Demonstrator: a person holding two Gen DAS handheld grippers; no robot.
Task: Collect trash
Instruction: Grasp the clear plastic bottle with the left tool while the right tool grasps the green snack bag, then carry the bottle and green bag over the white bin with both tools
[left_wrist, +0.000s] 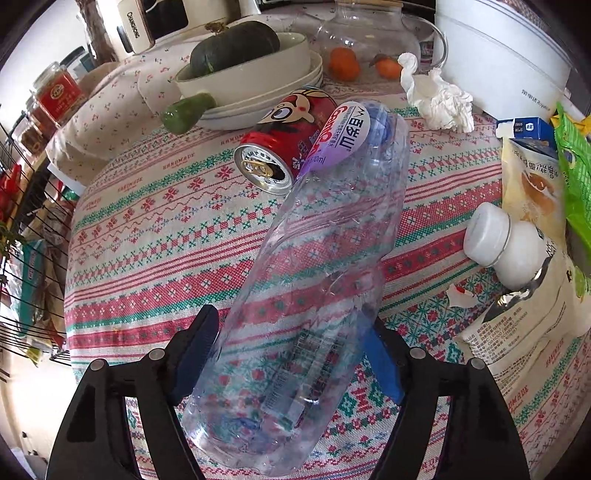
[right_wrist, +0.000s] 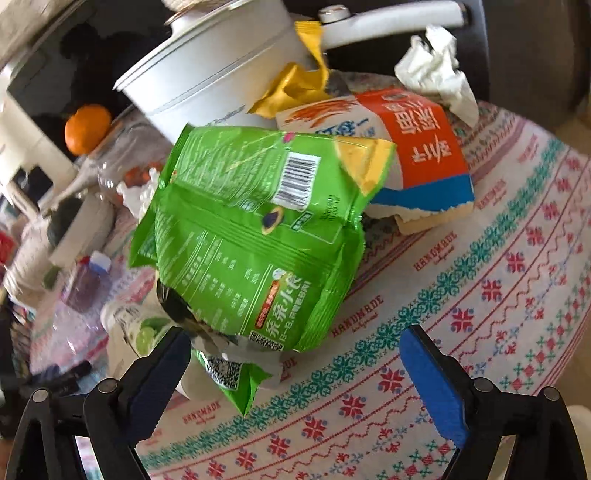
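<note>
We have barely started: our left gripper (left_wrist: 291, 354) clamps the clear bottle (left_wrist: 314, 277), our right gripper (right_wrist: 295, 373) gapes over the green wrapper (right_wrist: 251, 229); can (left_wrist: 284, 147), tissue (left_wrist: 439, 99) and cartons remain on the worktop (left_wrist: 147, 240).

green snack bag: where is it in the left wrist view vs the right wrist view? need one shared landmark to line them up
Left wrist: the green snack bag is a sliver at the far right edge, above the white capped bottle.
Right wrist: it fills the centre, its lower end reaching between the right gripper fingers.
Shared landmark: the white pot, top right in the left view, top centre in the right.
</note>
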